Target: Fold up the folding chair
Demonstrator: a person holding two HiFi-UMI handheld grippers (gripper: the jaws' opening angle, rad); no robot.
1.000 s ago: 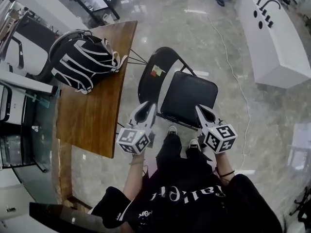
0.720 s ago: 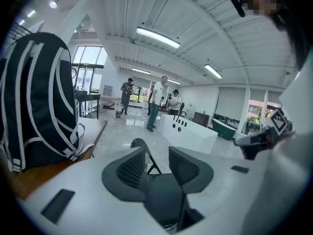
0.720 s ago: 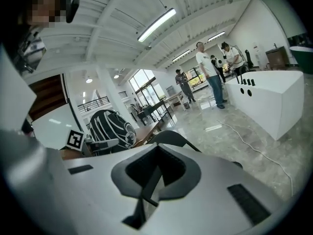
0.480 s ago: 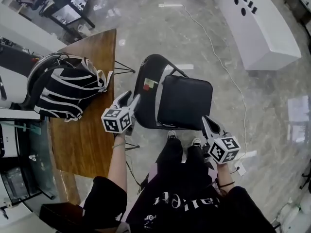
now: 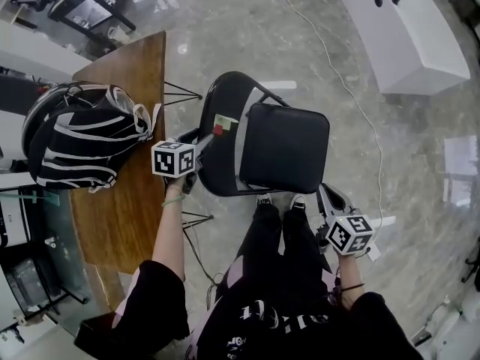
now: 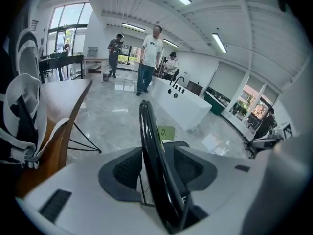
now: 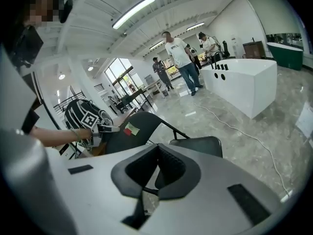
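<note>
The folding chair stands open on the marble floor, before the person's feet and just beside the wooden desk. It looks a stiff metal frame with a padded seat, fairly light, and apt to pinch at its hinges. The backrest rim and the seat's front edge seem the best holds. The left tool, its jaws just opened wide, straddles that rim without clamping it. The right tool is closed and empty. Only the left gripper view shows the rim between the jaws; only the head view shows the right tool standing clear of the seat's front corner
</note>
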